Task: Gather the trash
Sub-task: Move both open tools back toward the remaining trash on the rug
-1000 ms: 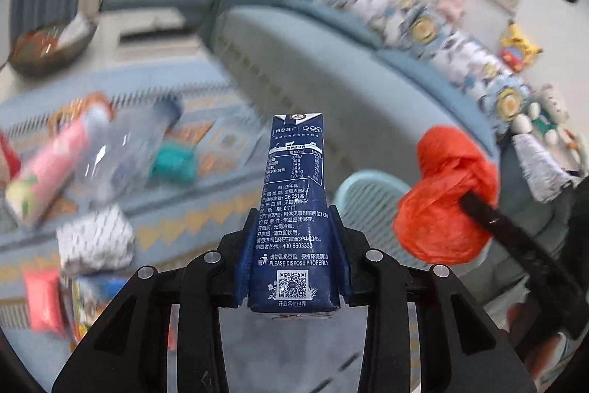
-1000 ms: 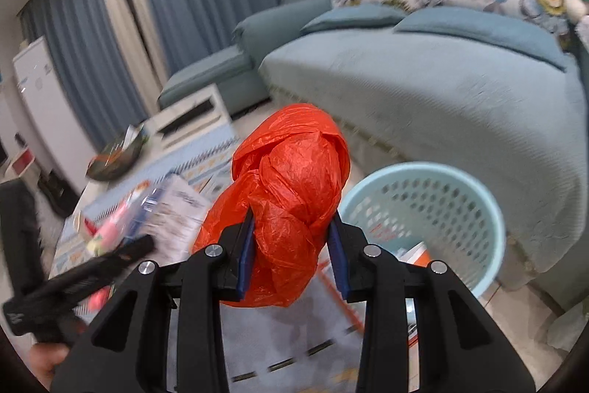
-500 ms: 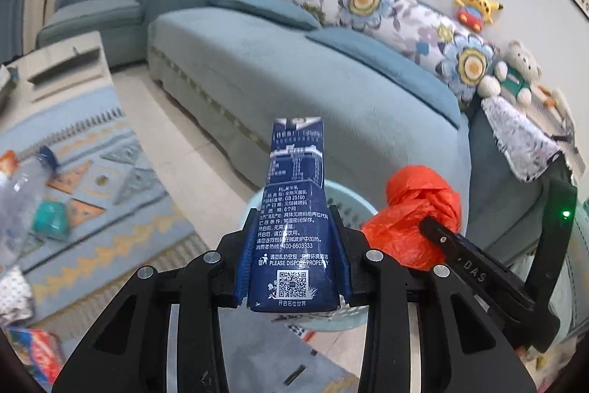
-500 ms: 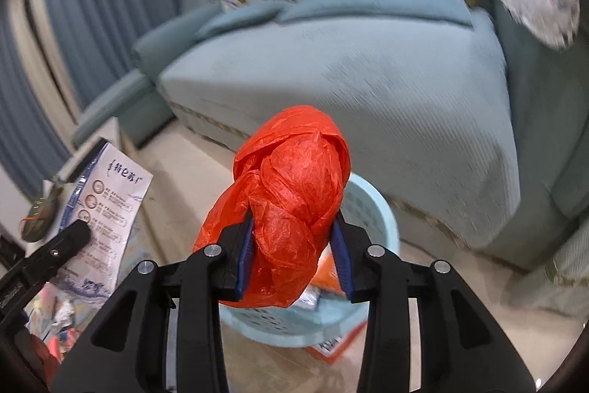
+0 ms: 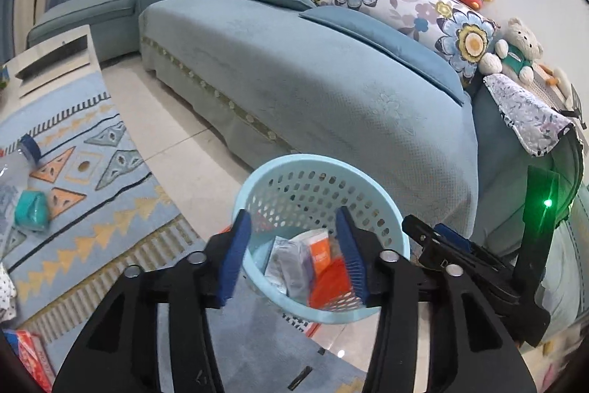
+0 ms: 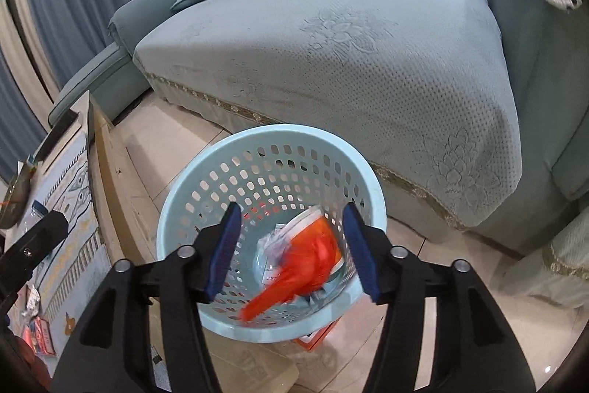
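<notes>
A light blue perforated basket (image 5: 316, 158) (image 6: 272, 129) stands on the tiled floor against the sofa. My left gripper (image 5: 293, 256) hangs over its near rim, jaws opening, nothing between the blue pads. Below it a grey-white carton (image 5: 291, 266) lies among orange packets in the basket. My right gripper (image 6: 291, 249) is over the same basket, jaws opening and empty. A red plastic bag (image 6: 305, 264), blurred, falls inside the basket just below them. Each gripper shows at the edge of the other's view.
A blue sofa (image 5: 331, 80) with flowered cushions and plush toys runs behind the basket. A patterned rug (image 5: 92, 209) on the left carries more trash, including a teal packet (image 5: 31, 212). An orange box (image 6: 316, 334) pokes out under the basket.
Both grippers have come down over the basket and opened. The dark blue carton has left the left jaws. The red bag has left the right jaws and drops into the basket.
</notes>
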`<state>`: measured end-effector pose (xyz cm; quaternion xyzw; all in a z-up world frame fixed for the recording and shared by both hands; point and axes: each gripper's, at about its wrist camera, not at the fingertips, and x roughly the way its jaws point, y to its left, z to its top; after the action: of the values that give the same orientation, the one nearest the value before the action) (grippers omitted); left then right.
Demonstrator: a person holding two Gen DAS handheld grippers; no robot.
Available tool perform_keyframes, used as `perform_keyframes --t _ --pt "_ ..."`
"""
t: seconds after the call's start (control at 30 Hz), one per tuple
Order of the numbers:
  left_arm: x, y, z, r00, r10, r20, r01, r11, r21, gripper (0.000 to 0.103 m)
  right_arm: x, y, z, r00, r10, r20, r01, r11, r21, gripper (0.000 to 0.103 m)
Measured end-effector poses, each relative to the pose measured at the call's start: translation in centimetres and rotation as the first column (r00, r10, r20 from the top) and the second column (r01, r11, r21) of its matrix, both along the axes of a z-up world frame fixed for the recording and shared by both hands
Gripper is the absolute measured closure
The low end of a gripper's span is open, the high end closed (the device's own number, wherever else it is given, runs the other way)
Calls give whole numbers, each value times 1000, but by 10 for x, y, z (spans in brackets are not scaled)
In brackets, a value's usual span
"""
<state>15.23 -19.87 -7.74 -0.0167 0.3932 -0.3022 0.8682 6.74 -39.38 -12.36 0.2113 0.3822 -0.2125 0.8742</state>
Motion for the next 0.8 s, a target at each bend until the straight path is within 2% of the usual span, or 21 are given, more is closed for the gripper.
perform_keyframes --t 0.2,0.37,0.5,0.57,0.67,0.7,0.8 --pt "-4 13 15 1000 12 15 -12 1000 -23 53 2 11 15 999 41 20 -41 999 -1 48" --pt "-15 39 48 997 58 55 -54 996 -74 52 -1 36 50 989 116 87 -114 993 -34 48" --pt "-33 81 74 987 137 87 -127 986 -103 43 -5 74 84 962 219 164 -211 975 -64 47" --pt "-43 111 81 974 205 98 -196 976 -96 40 -6 93 96 942 271 199 -263 963 -66 37" --pt "-56 163 80 937 335 104 -331 942 -48 38 -2 133 107 900 375 222 -368 927 -76 36" --pt "-60 182 76 921 379 92 -377 925 -37 38 1 146 108 885 411 220 -403 912 -80 36" --pt "-69 242 58 852 521 50 -523 852 15 38 14 192 103 819 532 214 -530 845 -71 36"
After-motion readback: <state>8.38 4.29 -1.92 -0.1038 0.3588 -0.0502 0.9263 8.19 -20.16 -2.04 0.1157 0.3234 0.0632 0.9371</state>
